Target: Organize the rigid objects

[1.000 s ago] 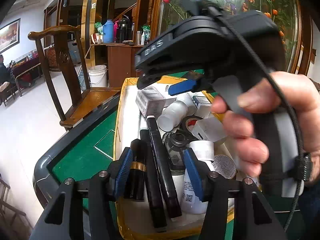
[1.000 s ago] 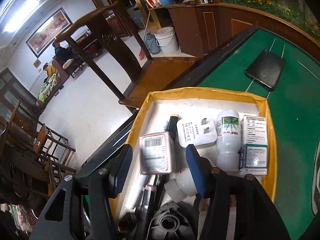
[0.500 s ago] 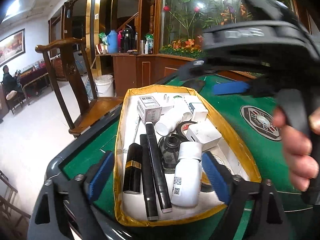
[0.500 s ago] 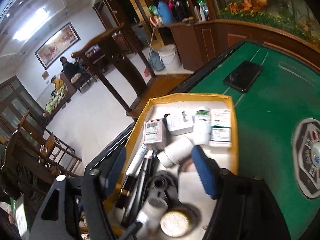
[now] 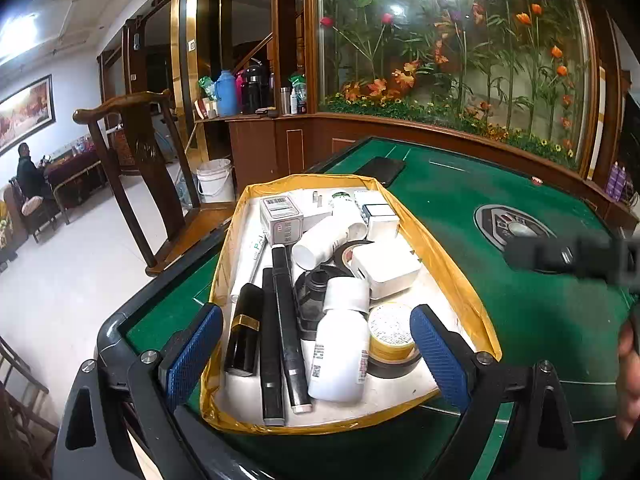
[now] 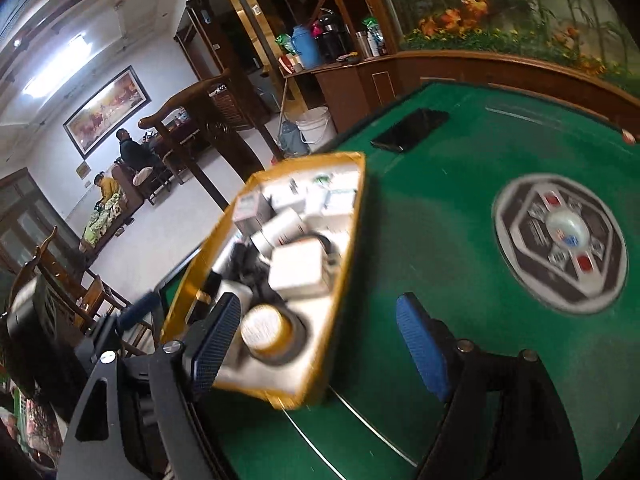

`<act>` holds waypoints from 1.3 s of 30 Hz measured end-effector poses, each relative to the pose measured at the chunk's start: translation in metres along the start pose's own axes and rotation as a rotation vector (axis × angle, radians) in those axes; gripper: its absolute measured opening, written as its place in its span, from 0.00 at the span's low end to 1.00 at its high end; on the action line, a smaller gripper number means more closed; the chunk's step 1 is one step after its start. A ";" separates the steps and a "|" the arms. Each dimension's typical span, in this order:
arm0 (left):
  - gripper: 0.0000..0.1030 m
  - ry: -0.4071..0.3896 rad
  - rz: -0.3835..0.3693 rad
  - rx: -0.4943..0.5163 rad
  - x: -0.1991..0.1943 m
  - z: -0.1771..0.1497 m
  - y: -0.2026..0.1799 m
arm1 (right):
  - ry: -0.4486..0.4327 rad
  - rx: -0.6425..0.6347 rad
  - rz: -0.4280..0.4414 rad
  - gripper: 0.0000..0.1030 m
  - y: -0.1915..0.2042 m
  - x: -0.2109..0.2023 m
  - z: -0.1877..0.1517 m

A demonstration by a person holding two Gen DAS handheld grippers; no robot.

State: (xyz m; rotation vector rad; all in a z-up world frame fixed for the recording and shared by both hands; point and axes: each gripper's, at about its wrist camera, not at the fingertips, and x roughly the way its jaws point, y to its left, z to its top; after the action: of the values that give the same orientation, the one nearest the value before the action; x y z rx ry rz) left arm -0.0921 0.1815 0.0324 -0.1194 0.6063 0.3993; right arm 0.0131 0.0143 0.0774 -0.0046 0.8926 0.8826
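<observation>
A yellow-rimmed tray [image 5: 452,272] lies on the green table, packed with rigid items: white bottles [image 5: 340,344], black pens [image 5: 286,324], a black-and-gold tube [image 5: 244,330], a white charger [image 5: 386,268], small boxes [image 5: 282,218] and tape rolls [image 5: 390,332]. My left gripper [image 5: 316,354] is open and empty, hovering over the tray's near end. My right gripper [image 6: 320,340] is open and empty, over the tray's [image 6: 340,280] near right corner; the view is blurred. It shows blurred at the right edge of the left wrist view [image 5: 580,260].
A black phone [image 5: 380,170] lies on the green felt beyond the tray. A round grey control panel [image 6: 560,242] sits at the table's centre. A wooden chair [image 5: 140,168] stands left of the table, with a white bucket [image 5: 216,180] on the floor.
Both grippers have pulled back from the tray and opened wider. The right gripper has swung right, out of the left view's centre, and faces the table's centre.
</observation>
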 end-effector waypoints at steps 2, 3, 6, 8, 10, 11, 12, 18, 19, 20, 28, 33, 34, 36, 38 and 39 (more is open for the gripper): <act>0.94 -0.002 0.015 0.010 -0.001 -0.001 -0.004 | -0.005 0.001 -0.010 0.77 -0.006 -0.005 -0.010; 0.94 -0.003 0.022 0.014 -0.001 -0.001 -0.005 | -0.010 0.002 -0.016 0.77 -0.008 -0.009 -0.015; 0.94 -0.008 0.044 0.027 -0.003 -0.003 -0.010 | -0.028 -0.001 -0.030 0.77 -0.013 -0.017 -0.029; 0.94 -0.012 0.055 0.033 -0.004 -0.004 -0.012 | -0.027 -0.002 -0.029 0.78 -0.014 -0.018 -0.036; 0.97 -0.007 0.071 0.044 -0.003 -0.006 -0.015 | -0.026 -0.004 -0.032 0.78 -0.015 -0.018 -0.042; 0.99 -0.005 0.081 0.049 -0.003 -0.008 -0.017 | -0.025 -0.011 -0.035 0.78 -0.014 -0.018 -0.044; 0.99 -0.004 0.092 0.056 -0.003 -0.009 -0.017 | -0.024 -0.021 -0.040 0.77 -0.012 -0.017 -0.046; 0.99 -0.009 0.161 0.086 -0.006 -0.010 -0.016 | -0.040 -0.063 -0.056 0.78 -0.002 -0.016 -0.051; 0.99 -0.014 0.180 0.085 -0.008 -0.008 -0.014 | -0.043 -0.069 -0.058 0.78 -0.001 -0.016 -0.052; 0.99 -0.020 0.207 0.092 -0.010 -0.007 -0.013 | -0.046 -0.077 -0.064 0.78 0.000 -0.016 -0.052; 0.99 -0.048 0.196 0.070 -0.033 0.003 0.013 | -0.068 -0.137 -0.077 0.78 0.011 -0.013 -0.058; 0.99 -0.077 0.260 0.037 -0.039 -0.003 0.022 | -0.070 -0.140 -0.065 0.78 0.012 -0.011 -0.059; 0.99 -0.078 0.252 0.034 -0.039 -0.006 0.024 | -0.069 -0.142 -0.063 0.78 0.012 -0.011 -0.059; 0.99 -0.071 0.273 0.012 -0.036 -0.011 0.026 | -0.071 -0.152 -0.060 0.78 0.015 -0.010 -0.060; 0.99 -0.045 0.272 0.006 -0.029 -0.013 0.028 | -0.074 -0.169 -0.055 0.78 0.018 -0.009 -0.061; 0.99 -0.022 0.272 0.008 -0.025 -0.014 0.029 | -0.073 -0.177 -0.053 0.78 0.020 -0.009 -0.062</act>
State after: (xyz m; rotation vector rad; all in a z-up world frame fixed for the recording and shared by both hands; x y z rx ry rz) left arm -0.1298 0.1970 0.0356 -0.0245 0.6037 0.6606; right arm -0.0450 0.0000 0.0497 -0.1477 0.7409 0.9043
